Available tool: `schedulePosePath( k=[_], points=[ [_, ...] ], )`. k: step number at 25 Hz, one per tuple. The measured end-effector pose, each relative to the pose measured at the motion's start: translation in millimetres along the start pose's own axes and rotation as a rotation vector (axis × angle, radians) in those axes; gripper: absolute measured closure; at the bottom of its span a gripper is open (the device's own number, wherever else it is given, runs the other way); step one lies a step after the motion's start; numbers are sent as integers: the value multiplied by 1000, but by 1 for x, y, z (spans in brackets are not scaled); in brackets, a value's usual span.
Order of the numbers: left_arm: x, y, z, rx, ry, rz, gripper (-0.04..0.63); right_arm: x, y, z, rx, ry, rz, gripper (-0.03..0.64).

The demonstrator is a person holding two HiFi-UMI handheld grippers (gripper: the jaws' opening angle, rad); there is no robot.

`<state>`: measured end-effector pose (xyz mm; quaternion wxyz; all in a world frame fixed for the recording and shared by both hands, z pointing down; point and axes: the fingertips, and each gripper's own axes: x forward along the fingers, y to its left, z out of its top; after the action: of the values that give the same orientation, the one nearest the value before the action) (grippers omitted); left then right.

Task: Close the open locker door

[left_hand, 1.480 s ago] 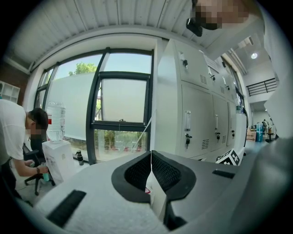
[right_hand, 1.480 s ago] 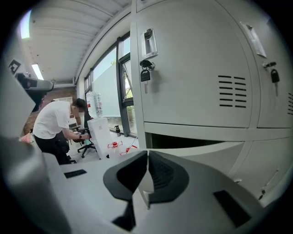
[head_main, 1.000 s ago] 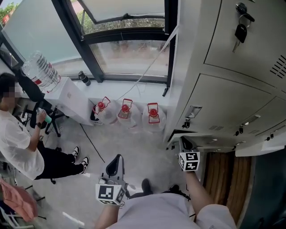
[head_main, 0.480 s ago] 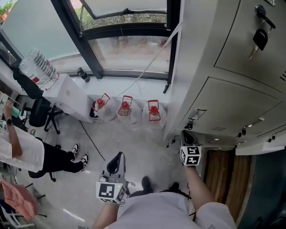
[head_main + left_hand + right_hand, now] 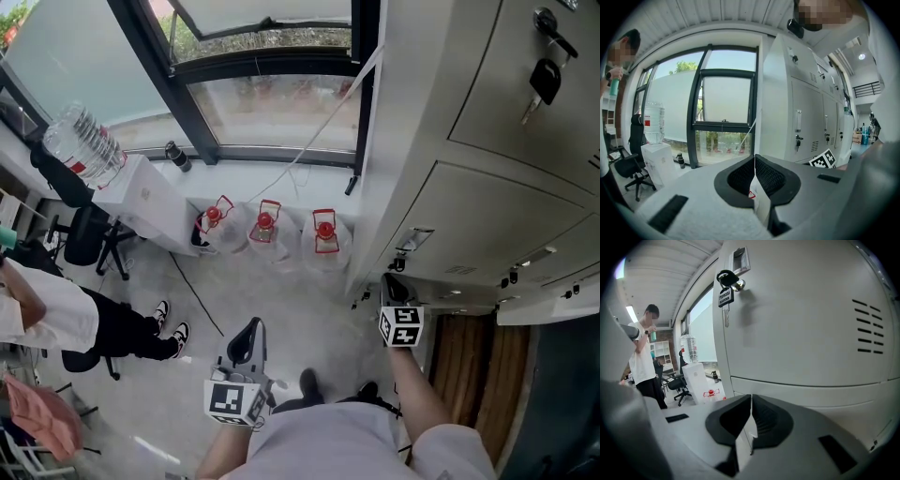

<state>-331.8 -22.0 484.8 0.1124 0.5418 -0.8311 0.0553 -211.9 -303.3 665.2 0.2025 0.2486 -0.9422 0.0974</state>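
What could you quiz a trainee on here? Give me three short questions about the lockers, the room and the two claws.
1. True or false: the left claw and the right claw are both shut with nothing between them.
2. How many water jugs with red handles stand below the window? A two, B three, C five.
3. Fill in: from the lock of the locker door facing the right claw hangs a ___.
Key: 1 true; 2 B; 3 key.
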Motion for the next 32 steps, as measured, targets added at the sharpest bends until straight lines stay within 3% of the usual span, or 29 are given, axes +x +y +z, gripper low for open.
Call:
schedulePosePath(
  k=[12, 18, 27, 32],
  points=[
    [-10, -22, 9, 14, -29, -18, 584, -44, 7, 20, 33, -73, 16, 600],
    [-14, -48, 17, 33, -47, -47, 584, -104, 14, 38, 65, -162, 24, 600],
    [-37, -97, 21, 54, -108, -133, 584, -210, 31, 72, -21, -304, -6, 600],
    [-53, -124, 36, 72, -157, -178, 584, -263, 34, 77, -8, -339, -33, 600]
  ],
)
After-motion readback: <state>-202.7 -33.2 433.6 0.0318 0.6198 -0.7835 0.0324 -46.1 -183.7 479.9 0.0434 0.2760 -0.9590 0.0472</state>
